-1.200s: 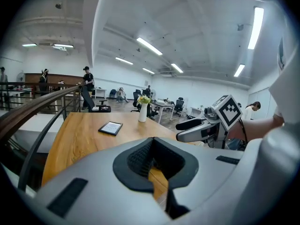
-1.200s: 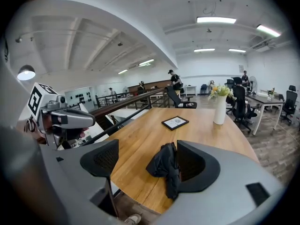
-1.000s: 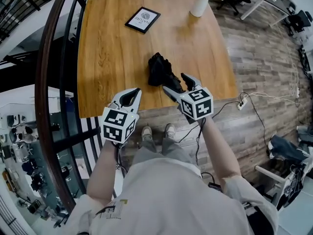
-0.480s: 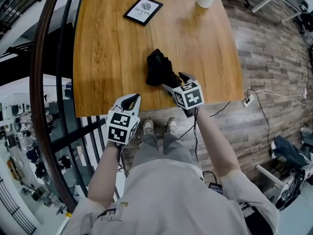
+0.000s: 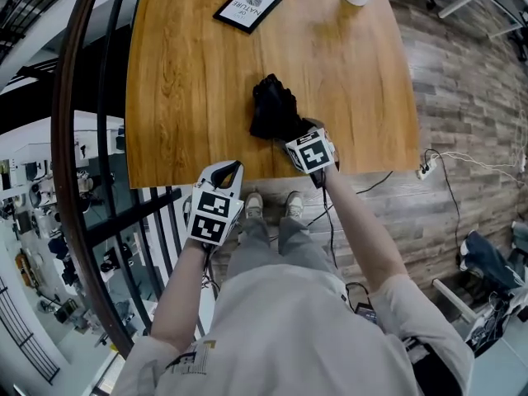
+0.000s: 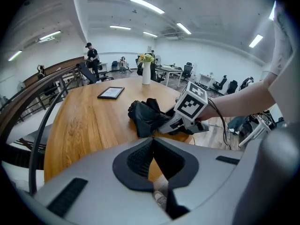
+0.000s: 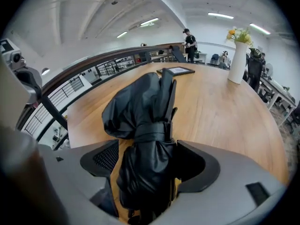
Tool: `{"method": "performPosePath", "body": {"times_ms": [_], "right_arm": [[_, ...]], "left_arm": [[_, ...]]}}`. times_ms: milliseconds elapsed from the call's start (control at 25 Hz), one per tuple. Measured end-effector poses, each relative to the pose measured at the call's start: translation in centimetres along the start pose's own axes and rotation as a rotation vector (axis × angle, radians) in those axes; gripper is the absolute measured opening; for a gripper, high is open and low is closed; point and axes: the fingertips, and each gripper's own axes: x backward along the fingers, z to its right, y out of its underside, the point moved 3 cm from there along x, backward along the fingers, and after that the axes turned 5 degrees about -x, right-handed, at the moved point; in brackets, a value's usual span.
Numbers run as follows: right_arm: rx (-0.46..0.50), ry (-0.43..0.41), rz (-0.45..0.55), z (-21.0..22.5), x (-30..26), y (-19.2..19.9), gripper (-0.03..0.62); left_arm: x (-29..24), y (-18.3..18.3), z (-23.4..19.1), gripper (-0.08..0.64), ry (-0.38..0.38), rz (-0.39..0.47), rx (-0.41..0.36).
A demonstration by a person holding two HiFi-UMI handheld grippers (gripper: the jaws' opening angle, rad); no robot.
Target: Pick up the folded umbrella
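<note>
While umbrella [image 7: 140, 107] lies on tabletop [image 5: 190, 81], right claw [image 7: 146, 149] straddles it, spread, ready to pinch; left claw [image 6: 152, 142] pressed together, idle.

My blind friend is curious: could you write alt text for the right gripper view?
A black folded umbrella, strapped round its middle, lies on a wooden table between the open grey jaws of the right gripper. Farther back stands a white vase of flowers.

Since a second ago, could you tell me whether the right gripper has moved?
Yes: the right gripper moved forward from the table edge around the umbrella.
</note>
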Motion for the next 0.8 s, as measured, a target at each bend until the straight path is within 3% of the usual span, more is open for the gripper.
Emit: {"method": "performPosePath", "body": {"times_ms": [80,240,480,800], "right_arm": [[0.01,0.021,-0.021,0.5,-0.7,0.7,0.399],[-0.001,0.044,-0.019,0.8,-0.6,0.9,0.292],[-0.159,-0.028,-0.015,-0.7,1.7,0.8,0.241],[-0.178,-0.101,0.26,-5.5,14.6,-4.8,0.241]], "left_arm": [[0.3,0.3,0.2,0.017,-0.008,0.007,0.017],[1.4,1.0,-0.6,0.017,-0.064,0.045,0.079],[4.2,0.6,-2.8,0.017,-0.132,0.123,0.171],[10.6,-2.3,-4.0,0.017,-0.197,0.221,0.117]]}}
